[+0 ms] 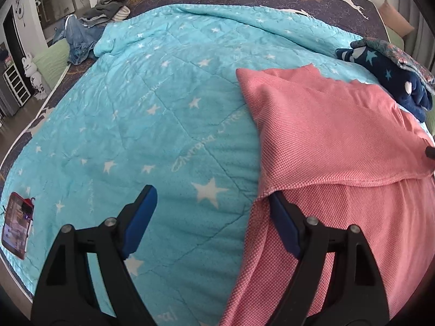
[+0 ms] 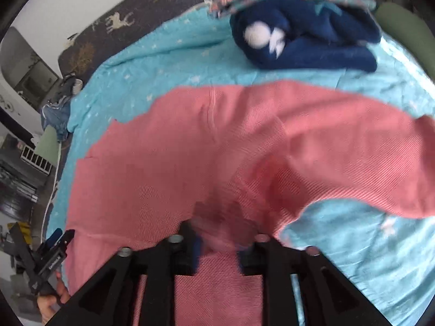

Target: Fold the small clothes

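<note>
One phone (image 1: pixel 16 225) lies at the left edge of the blue quilt (image 1: pixel 163 125) on the bed. One pink garment (image 1: pixel 326 141) is spread on the quilt's right side, one navy garment (image 1: pixel 394 81) beyond it. The left gripper (image 1: pixel 214 214) has its jaws released and wide, the pink edge draped over the right finger. The right gripper (image 2: pixel 220 247) is blurred; pink cloth bunches between its jaws, but I cannot tell whether they grip.
</note>
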A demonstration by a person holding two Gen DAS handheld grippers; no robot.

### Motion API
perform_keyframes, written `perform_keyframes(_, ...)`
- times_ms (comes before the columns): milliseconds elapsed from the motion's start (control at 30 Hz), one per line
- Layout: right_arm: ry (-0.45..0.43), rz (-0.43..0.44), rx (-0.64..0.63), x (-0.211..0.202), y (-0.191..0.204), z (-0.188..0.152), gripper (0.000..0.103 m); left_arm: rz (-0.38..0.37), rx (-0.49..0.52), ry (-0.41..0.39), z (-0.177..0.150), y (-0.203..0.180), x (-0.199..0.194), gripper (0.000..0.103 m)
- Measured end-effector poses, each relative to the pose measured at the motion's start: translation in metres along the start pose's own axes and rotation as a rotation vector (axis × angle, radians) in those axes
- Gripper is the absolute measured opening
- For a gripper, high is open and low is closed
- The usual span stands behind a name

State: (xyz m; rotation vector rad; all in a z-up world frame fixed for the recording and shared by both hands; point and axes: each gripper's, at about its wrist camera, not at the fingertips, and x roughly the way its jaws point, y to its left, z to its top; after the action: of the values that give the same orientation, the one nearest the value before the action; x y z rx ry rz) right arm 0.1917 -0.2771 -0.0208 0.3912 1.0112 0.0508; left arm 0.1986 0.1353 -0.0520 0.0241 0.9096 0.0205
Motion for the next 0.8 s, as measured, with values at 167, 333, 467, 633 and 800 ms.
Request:
perform_keyframes(167,0.009,0.01,0.106,-0.011,-0.015,0.009,0.046,0.009,-0.035,0.005,-0.001,0.006,0.002,0.083)
perform_keyframes(333,-0.023,-0.04,0.103,-0.021,-0.024,0.008,0.046,-0.003,-0.138,0.012,0.0,0.019,0.002,0.086)
perform_keyframes(467,-0.087,-0.101,0.032,-0.034,-0.012,0.018,0.046,-0.047,-0.221,0.035,-0.004,0.028,0.006,0.086)
perform_keyframes(633,-0.01,0.01,-0.361,-0.004,0.086,0.056,0.047,-0.052,-0.231,0.044,-0.008,0.026,0.007,0.086)
perform_keyframes(800,0.216,0.19,-0.648,0.075,0.212,0.069,0.048,-0.053,-0.167,0.016,-0.006,0.014,-0.009,0.086)
